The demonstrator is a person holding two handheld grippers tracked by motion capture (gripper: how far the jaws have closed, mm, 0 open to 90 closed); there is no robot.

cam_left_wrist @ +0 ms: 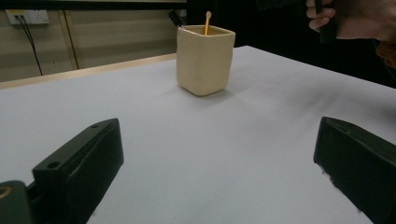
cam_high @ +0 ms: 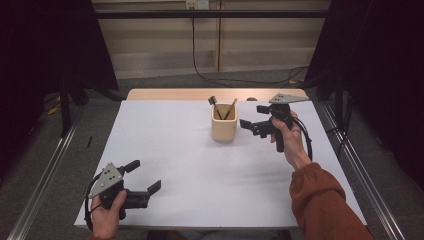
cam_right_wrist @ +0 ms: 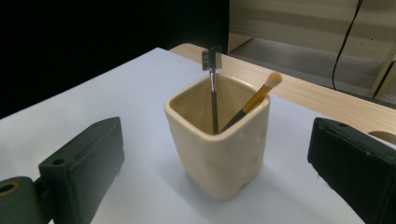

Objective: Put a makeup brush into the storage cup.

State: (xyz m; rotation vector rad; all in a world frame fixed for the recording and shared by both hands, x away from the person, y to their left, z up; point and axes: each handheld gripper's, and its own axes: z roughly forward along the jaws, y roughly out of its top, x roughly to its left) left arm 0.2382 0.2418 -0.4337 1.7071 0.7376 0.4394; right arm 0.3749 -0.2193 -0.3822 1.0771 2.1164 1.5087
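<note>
A cream ceramic cup (cam_high: 223, 127) stands upright at the back middle of the white table (cam_high: 190, 165). Two small brushes lean inside it: a dark one with a comb head (cam_right_wrist: 213, 88) and one with an orange handle and pale tip (cam_right_wrist: 256, 99). My right gripper (cam_high: 255, 120) hovers just right of the cup, open, its jaws pointing at the cup (cam_right_wrist: 219, 144) with nothing between them. Near the front left corner my left gripper (cam_high: 145, 176) is low over the table, open and empty, facing the distant cup (cam_left_wrist: 204, 60).
A wooden strip (cam_high: 165, 94) runs along the table's far edge. Metal rails (cam_high: 45, 175) flank both sides of the table. Dark curtains hang left and right, and a cable trails across the floor behind.
</note>
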